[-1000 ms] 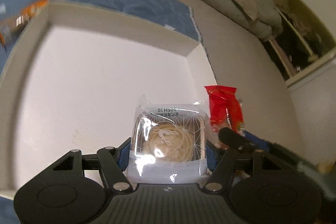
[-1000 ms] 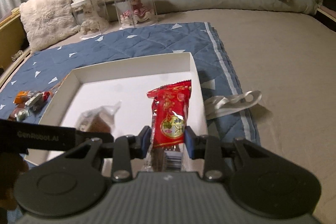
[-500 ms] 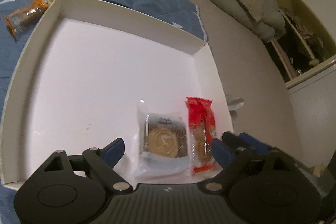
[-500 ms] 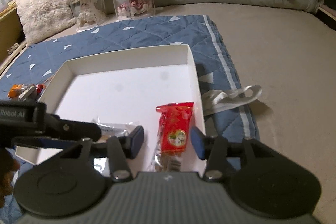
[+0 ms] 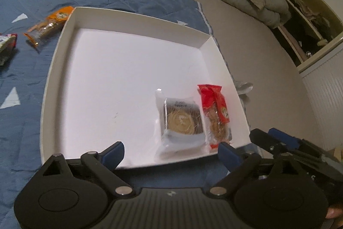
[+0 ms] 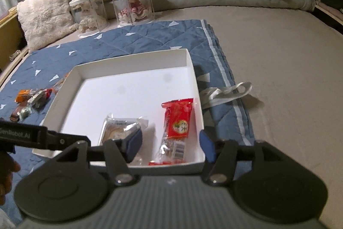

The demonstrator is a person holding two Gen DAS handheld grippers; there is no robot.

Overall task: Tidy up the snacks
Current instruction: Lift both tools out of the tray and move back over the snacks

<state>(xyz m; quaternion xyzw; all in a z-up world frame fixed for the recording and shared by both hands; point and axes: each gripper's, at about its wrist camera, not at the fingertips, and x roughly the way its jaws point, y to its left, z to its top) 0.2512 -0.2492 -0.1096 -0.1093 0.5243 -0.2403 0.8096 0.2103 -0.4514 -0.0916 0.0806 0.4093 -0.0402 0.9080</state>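
A white tray (image 5: 53,78) lies on a blue quilt (image 5: 21,132) that is spread over a bed. In the tray's near right corner there are two snacks side by side: a clear-wrapped pastry (image 5: 182,121) and, at its right, a red snack packet (image 5: 216,111) that lies along the right wall of the tray. The two packets touch or almost touch at their long edges. The left gripper (image 5: 171,151) is above the near edge of the tray; its jaws are opening and stand wide, with nothing between the blue pads. The right gripper (image 6: 171,143) is also over the near edge, its jaws opening too, and they press on nothing; the red snack packet lies in the tray beyond the gap, free of the pads. Outside the tray, on the quilt at the left, lie more snacks, among them an orange packet (image 5: 49,25). A white strap (image 6: 227,92) lies on the bed at the right of the tray.
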